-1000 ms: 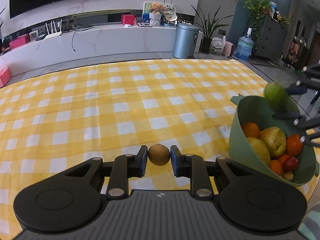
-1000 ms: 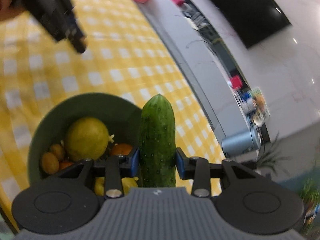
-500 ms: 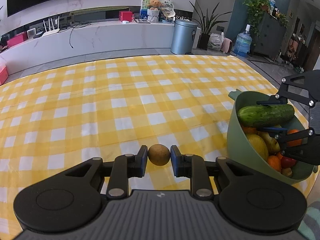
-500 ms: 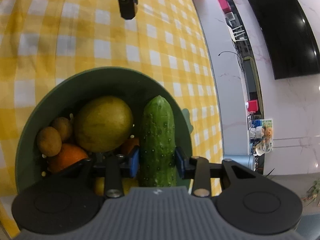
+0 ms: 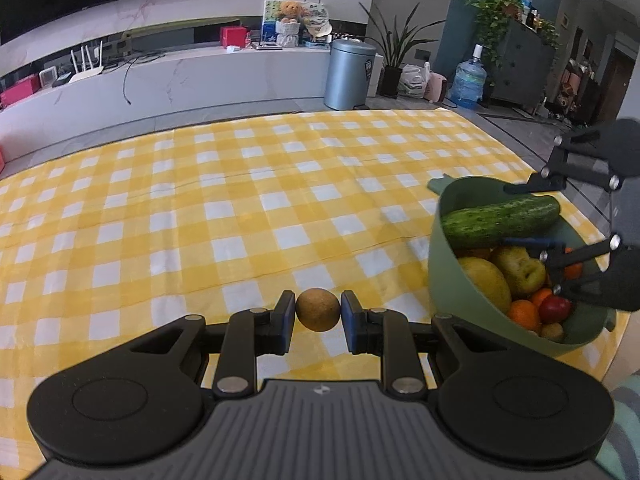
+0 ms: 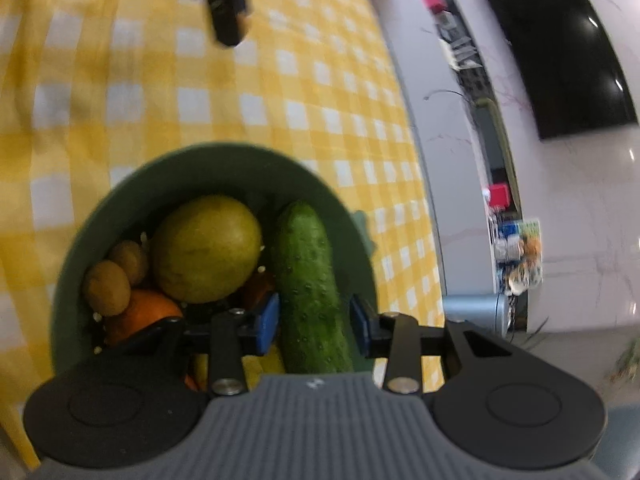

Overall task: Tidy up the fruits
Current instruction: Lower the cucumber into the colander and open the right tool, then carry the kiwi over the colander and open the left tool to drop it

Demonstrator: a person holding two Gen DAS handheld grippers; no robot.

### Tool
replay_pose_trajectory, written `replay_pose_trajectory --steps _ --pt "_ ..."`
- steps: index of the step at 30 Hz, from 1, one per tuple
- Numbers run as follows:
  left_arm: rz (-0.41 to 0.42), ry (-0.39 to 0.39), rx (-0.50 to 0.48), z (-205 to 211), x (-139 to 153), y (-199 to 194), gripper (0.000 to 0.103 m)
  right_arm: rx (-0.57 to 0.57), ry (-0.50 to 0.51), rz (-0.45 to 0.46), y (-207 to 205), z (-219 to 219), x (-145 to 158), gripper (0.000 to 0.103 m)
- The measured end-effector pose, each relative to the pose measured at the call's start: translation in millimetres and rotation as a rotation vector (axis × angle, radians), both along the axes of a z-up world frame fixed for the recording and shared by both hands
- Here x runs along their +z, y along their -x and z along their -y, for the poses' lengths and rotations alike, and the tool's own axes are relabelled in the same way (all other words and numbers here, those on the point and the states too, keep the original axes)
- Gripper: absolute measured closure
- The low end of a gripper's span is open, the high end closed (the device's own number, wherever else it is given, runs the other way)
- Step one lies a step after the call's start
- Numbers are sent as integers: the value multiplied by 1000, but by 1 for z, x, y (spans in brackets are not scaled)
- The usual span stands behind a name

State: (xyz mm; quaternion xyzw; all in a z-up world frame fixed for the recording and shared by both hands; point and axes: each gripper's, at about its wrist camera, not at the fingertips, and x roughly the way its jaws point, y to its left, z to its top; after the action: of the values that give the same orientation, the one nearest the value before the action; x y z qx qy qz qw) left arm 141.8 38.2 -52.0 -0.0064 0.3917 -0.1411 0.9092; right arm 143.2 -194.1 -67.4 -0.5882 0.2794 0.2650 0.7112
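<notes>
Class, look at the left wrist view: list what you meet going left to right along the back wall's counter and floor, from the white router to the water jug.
White router → red box → teddy bear → grey pedal bin → potted plant → water jug.

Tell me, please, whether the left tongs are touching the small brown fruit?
Touching. The left wrist view shows the left tongs with both blue pads pressed against the brown fruit, no gap either side.

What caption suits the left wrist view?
Left tool grips a small brown fruit above checked cloth; cucumber tops the green bowl.
</notes>
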Motion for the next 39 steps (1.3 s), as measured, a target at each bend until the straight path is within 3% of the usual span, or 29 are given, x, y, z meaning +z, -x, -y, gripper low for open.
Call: replay_pose_trajectory --steps 7,10,14,18,21,28,39 --pt "24 -11 -45 25 22 15 76 -394 -494 -118 0 32 65 66" --pt "17 19 -85 39 29 20 76 -567 -726 -156 13 55 78 66" --pt "13 69 -152 61 39 21 76 -792 -1022 -207 41 81 75 66" --pt "50 -14 -235 99 41 19 76 -951 -1189 -223 61 99 54 65" --pt "35 -30 -291 122 34 12 76 -1058 -1330 -252 69 110 37 64" --pt "-14 -108 -347 155 13 -6 76 -1080 -1403 -74 78 122 21 59" --pt "-55 -159 -367 180 -8 -16 76 -1115 -1533 -114 77 146 8 53"
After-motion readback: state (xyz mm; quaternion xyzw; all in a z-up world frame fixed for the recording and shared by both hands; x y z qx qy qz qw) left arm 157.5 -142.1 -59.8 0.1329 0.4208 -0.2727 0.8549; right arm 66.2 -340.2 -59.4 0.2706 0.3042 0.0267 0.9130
